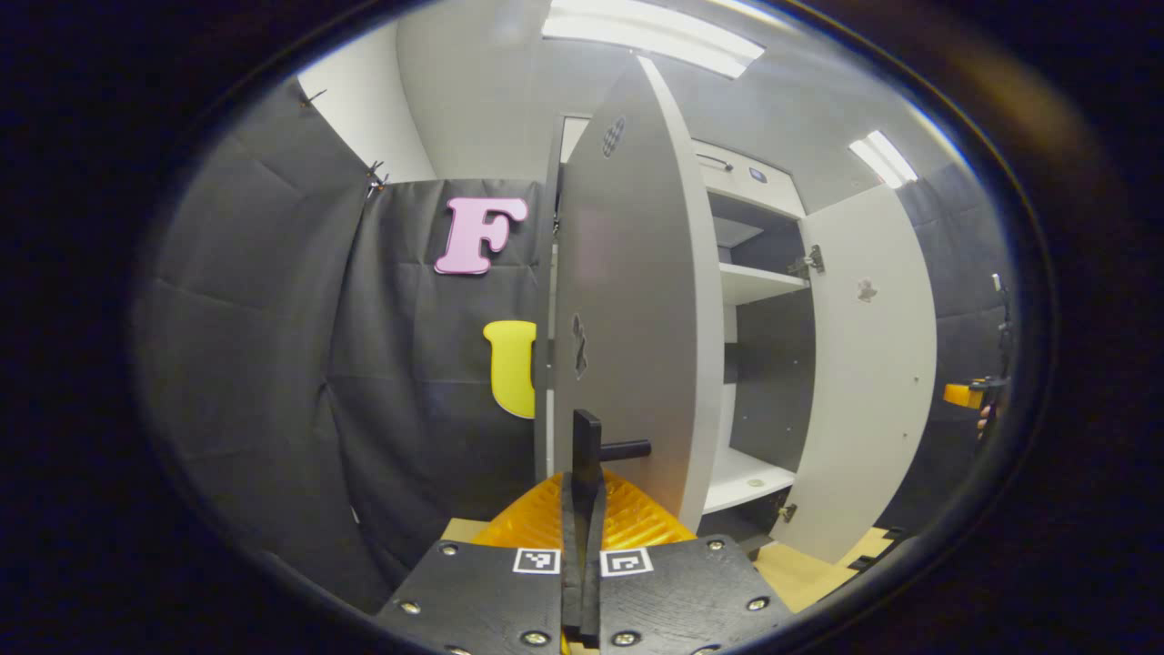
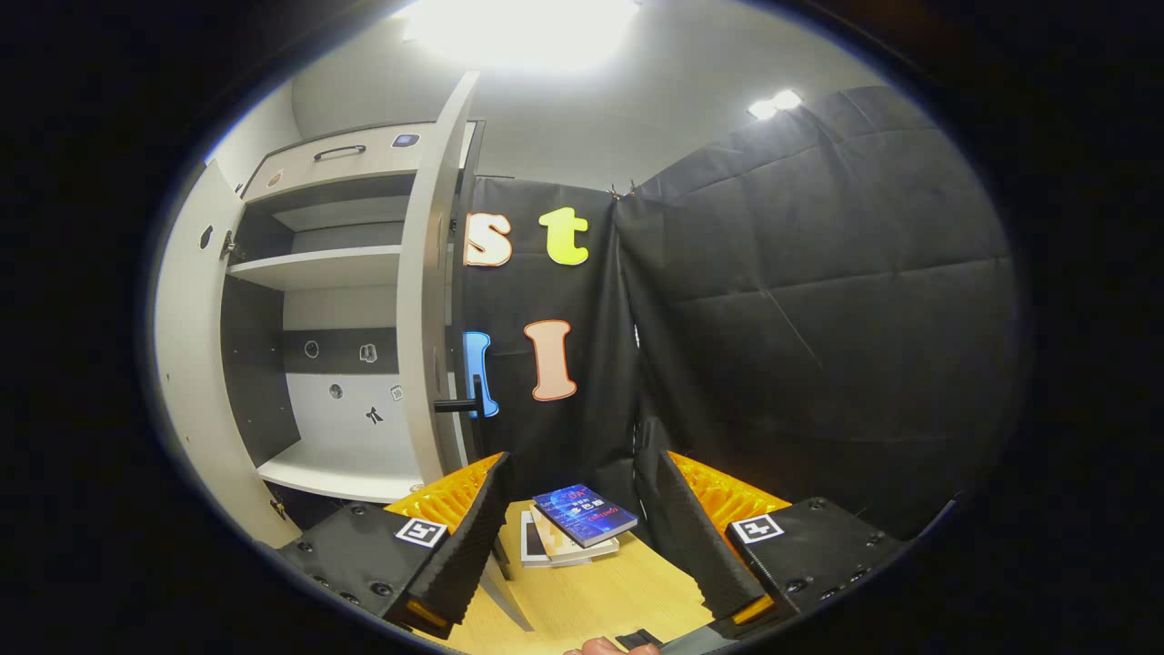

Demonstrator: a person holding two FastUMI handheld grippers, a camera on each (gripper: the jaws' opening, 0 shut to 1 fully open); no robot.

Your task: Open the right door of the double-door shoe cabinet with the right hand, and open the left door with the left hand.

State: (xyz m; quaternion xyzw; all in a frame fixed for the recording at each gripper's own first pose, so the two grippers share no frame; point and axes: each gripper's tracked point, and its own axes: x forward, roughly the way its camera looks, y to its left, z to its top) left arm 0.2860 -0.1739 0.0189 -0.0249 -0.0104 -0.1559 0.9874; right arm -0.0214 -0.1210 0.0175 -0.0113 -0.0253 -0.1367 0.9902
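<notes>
Both doors of the shoe cabinet [image 1: 755, 273] stand open. The left gripper [image 1: 582, 509] fingers pinch the left door [image 1: 627, 309] handle [image 1: 587, 450]; the right gripper [image 2: 573, 537] fingers spread wide beside the right door [image 2: 427, 300].

One shoe cabinet [image 2: 346, 300] is standing with two doors, left door [image 1: 627, 309] and right door [image 1: 868, 364]; two books [image 2: 582, 518] are lying right of it.

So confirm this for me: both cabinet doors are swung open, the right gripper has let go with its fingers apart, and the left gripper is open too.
Wrong on the last point. In the left gripper view the left gripper is shut on the left door's handle. The rest stands: the left door and right door are open, and in the right gripper view the right gripper is open, holding nothing.
</notes>
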